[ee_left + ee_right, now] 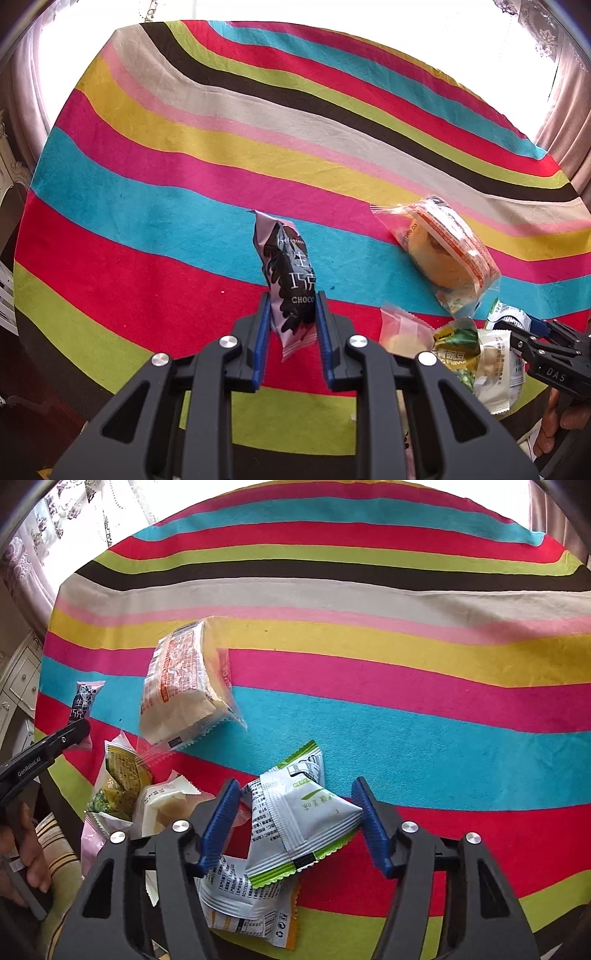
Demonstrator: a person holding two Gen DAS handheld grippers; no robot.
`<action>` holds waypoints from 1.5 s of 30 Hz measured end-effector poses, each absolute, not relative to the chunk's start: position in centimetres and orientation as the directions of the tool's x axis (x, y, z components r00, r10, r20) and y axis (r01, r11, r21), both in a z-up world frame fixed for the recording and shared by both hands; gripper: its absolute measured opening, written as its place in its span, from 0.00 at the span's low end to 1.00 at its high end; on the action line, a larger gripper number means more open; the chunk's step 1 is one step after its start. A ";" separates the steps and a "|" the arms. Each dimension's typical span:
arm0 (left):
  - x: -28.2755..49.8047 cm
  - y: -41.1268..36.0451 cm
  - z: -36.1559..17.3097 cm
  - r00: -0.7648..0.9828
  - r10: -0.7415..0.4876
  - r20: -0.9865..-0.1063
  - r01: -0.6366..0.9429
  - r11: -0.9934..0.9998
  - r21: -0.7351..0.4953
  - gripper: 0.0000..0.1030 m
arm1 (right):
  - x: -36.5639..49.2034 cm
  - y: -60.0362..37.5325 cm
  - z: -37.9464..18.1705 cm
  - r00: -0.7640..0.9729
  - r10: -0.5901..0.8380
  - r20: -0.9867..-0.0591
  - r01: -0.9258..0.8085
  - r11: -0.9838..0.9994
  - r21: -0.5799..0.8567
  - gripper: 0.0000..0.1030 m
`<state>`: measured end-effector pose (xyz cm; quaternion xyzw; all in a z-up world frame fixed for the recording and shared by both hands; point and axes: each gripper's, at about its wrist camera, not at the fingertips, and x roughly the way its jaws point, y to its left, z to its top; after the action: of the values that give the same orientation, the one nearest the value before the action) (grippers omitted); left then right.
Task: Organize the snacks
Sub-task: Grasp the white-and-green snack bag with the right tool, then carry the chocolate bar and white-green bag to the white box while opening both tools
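My left gripper (291,317) is shut on a black and pink chocolate packet (286,273), held upright above the striped cloth; the right wrist view shows the same packet (83,701) at its far left. My right gripper (295,812) stands over the snack pile. A silver and green packet (295,819) spans the gap between its blue pads, touching both, and sits tilted. In the left wrist view that gripper (513,334) is at the right edge with this packet (496,365).
A large bread packet with orange print (181,686) lies on the blue stripe. The pile near the front edge holds a green pea packet (122,775), a pale pastry packet (166,805) and a silver and orange packet (251,912). The striped cloth (147,184) covers the table.
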<state>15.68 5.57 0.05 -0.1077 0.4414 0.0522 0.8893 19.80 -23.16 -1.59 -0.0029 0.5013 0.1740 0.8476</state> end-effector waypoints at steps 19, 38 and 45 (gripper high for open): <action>13.3 2.8 1.9 0.638 -0.017 -0.770 -0.141 0.980 -0.139 0.22 | 15.6 -26.5 0.7 0.570 0.286 -0.770 -0.180 0.958 0.222 0.48; 7.8 -3.5 4.5 0.642 -0.070 -0.764 -0.027 0.993 -0.114 0.22 | 8.7 -31.1 2.2 0.608 0.291 -0.739 -0.103 0.952 0.290 0.48; 6.6 -9.1 4.9 0.627 -0.124 -0.769 0.092 0.992 -0.085 0.22 | 6.3 -34.6 2.0 0.620 0.286 -0.731 -0.040 0.942 0.334 0.48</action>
<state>6.65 -9.08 4.89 -0.0186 0.4276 -0.0598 0.9018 6.26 -34.61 2.05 0.1441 0.4262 0.0918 0.8884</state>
